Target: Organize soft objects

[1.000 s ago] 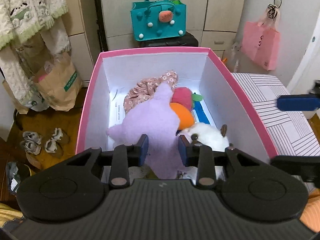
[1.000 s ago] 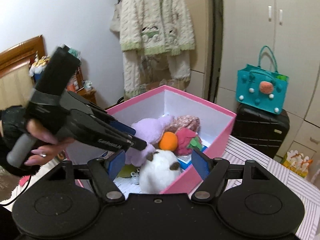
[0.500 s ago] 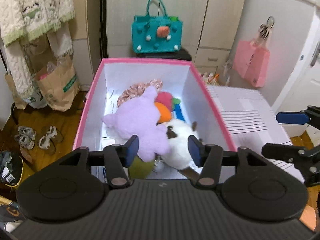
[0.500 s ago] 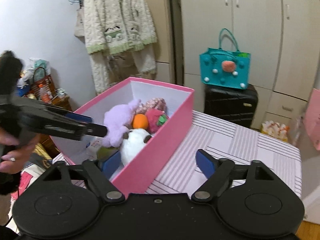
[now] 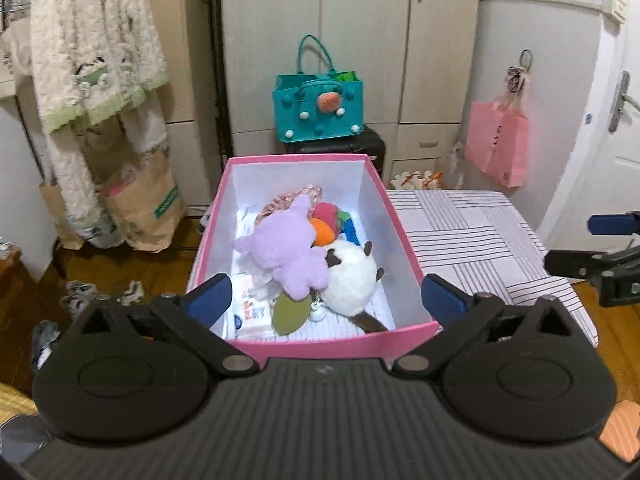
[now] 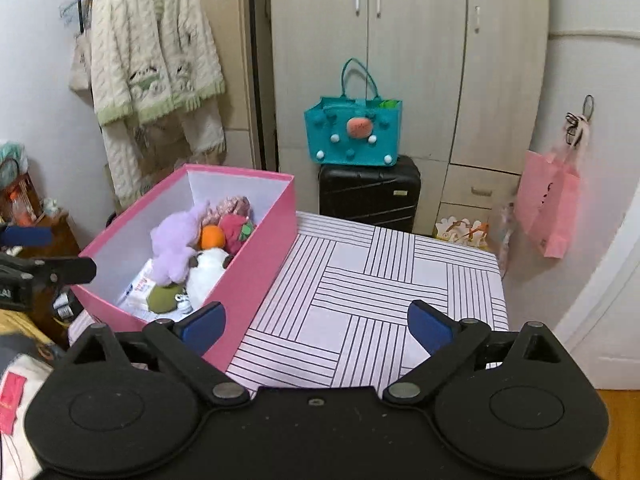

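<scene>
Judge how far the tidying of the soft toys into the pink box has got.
Done: the lilac plush toy, white fluffy toy and orange ball lie inside the pink cardboard box. In hand: nothing; the left gripper and right gripper are opening, both empty. Left: no toy remains on the striped tabletop.

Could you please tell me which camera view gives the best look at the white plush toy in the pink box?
The left wrist view: it looks down into the pink box, showing the white plush toy nearly whole beside the purple plush. The right wrist view shows the toy partly behind the box wall.
</scene>
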Demonstrator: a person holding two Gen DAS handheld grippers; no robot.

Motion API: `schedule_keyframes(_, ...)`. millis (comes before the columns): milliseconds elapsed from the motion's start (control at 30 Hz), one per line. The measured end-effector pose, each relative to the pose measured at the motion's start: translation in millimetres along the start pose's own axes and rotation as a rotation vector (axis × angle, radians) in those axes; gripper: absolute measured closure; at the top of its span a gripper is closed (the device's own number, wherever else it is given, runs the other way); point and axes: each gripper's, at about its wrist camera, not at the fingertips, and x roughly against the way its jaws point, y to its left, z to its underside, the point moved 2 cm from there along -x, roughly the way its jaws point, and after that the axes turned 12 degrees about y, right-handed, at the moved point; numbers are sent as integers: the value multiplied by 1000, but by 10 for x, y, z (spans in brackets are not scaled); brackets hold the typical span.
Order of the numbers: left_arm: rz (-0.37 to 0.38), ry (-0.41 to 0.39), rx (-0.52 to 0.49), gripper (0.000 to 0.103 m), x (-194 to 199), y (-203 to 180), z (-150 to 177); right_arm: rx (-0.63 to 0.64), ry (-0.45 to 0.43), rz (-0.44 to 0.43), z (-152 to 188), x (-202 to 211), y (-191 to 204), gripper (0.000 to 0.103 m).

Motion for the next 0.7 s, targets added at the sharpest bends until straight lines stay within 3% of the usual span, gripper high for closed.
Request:
schedule_keyframes(200,-27,49,-30,0,137,-154,50,-13,-60,3,98,261,50,4)
schedule_keyframes(367,-51,2,-50,0,295,-293,186,-21,-104,29,196,485,70,4)
schedule_keyframes(533,-16,7,-12,0,343,-319,262,-27,-95,45,321,617,84,4)
schedule_keyframes(700,-29,-17,17,0,359,-339,389,-32,-107,82,448,690,96,4)
